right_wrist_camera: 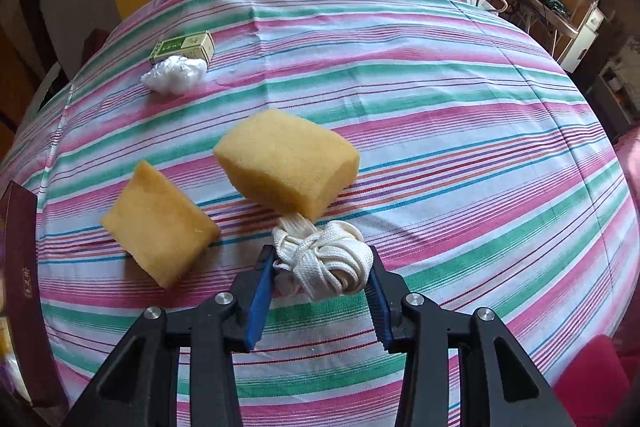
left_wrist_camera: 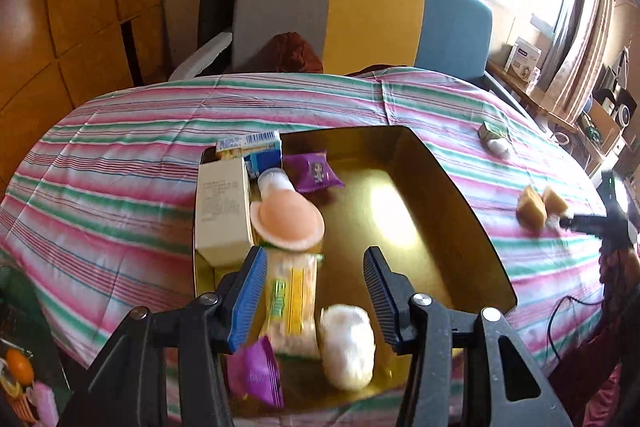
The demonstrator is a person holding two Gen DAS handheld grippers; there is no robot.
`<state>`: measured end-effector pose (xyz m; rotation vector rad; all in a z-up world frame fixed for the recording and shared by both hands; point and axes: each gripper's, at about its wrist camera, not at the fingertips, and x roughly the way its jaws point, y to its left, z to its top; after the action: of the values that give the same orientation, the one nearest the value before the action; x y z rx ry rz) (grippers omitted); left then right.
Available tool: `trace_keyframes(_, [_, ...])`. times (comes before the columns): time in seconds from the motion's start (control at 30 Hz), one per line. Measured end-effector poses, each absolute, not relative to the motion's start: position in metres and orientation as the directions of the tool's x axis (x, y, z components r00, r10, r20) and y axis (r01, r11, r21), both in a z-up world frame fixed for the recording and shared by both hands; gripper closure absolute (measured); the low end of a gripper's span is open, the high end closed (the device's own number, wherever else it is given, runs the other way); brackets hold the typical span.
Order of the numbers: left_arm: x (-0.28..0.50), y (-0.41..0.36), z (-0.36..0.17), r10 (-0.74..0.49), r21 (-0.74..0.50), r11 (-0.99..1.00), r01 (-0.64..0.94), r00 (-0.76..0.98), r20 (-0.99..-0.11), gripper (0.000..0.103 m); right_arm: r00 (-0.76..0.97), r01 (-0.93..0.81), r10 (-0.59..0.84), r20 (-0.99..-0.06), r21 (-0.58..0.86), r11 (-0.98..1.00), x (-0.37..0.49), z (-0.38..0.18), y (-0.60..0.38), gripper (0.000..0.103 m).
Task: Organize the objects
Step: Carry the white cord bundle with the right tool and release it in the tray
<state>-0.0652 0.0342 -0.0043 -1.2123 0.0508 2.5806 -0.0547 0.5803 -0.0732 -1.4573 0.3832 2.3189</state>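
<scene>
1. Lying between the blue pads of the right gripper [right_wrist_camera: 318, 293], a bundle of white woven strap [right_wrist_camera: 324, 259] is being clasped from both sides on the striped tablecloth [right_wrist_camera: 460, 155].
2. Just beyond that bundle, one yellow sponge [right_wrist_camera: 286, 161] is being touched at its near corner by the strap, while a second yellow sponge [right_wrist_camera: 158, 223] is lying apart to the left — two sponges counted.
3. Further off, one green box [right_wrist_camera: 182, 46] is being seen with a crumpled white wrapper [right_wrist_camera: 174, 75] against it; the print on the box is too small to be read.
4. The left gripper [left_wrist_camera: 316, 295] is being held part open over the gold tray [left_wrist_camera: 452, 227] with nothing clasped — a white puffy packet [left_wrist_camera: 347, 345] and a yellow-striped packet [left_wrist_camera: 291, 303] are lying in the tray below its pads.
5. Two purple sachets [left_wrist_camera: 316, 173] are being counted in the tray, plus one cream carton [left_wrist_camera: 222, 211], one blue-and-white box [left_wrist_camera: 250, 143] and one peach-coloured disc [left_wrist_camera: 286, 225].
6. Lettering on the cartons is being blurred past reading.
</scene>
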Motion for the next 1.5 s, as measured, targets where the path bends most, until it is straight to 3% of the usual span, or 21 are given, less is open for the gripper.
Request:
trace_keyframes(0.27, [-0.049, 0.018, -0.007, 0.251, -0.106, -0.96, -0.261, -0.621, -0.743, 0.052, -0.551, -0.398, 0.171, -0.817, 0.077, -0.914, -0.048, -0.03, 0.553, 0.06])
trace_keyframes(0.57, [-0.049, -0.028, -0.02, 0.236, -0.17, -0.972, -0.165, -0.619, -0.749, 0.052, -0.649, 0.111, -0.149, -0.746, 0.1, -0.989, -0.072, 0.033, 0.373, 0.06])
trace_keyframes(0.77, [-0.047, -0.051, -0.031, 0.23, -0.198, -0.973, -0.121, -0.607, -0.761, 0.052, -0.527, 0.335, -0.285, -0.801, 0.112, -0.935, -0.108, 0.003, 0.25, 0.06])
trace_keyframes(1.03, [-0.049, -0.066, -0.04, 0.249, -0.239, -0.966, -0.096, -0.593, -0.766, 0.052, -0.407, 0.323, -0.256, -0.877, 0.124, -0.938, -0.164, -0.058, 0.185, 0.06])
trace_keyframes(1.23, [-0.052, -0.07, -0.05, 0.256, -0.256, -0.963, -0.083, -0.574, -0.778, 0.052, -0.386, 0.305, -0.264, -0.884, 0.148, -0.941, -0.18, -0.072, 0.172, 0.057])
trace_keyframes(1.37, [-0.052, -0.07, -0.05, 0.258, -0.256, -0.963, -0.086, -0.573, -0.778, 0.052, -0.407, 0.313, -0.296, -0.864, 0.173, -0.934, -0.183, -0.069, 0.17, 0.035])
trace_keyframes(1.5, [-0.051, -0.067, -0.048, 0.255, -0.248, -0.964, -0.092, -0.578, -0.776, 0.052, -0.435, 0.304, -0.313, -0.844, 0.19, -0.934, -0.174, -0.056, 0.182, 0.033])
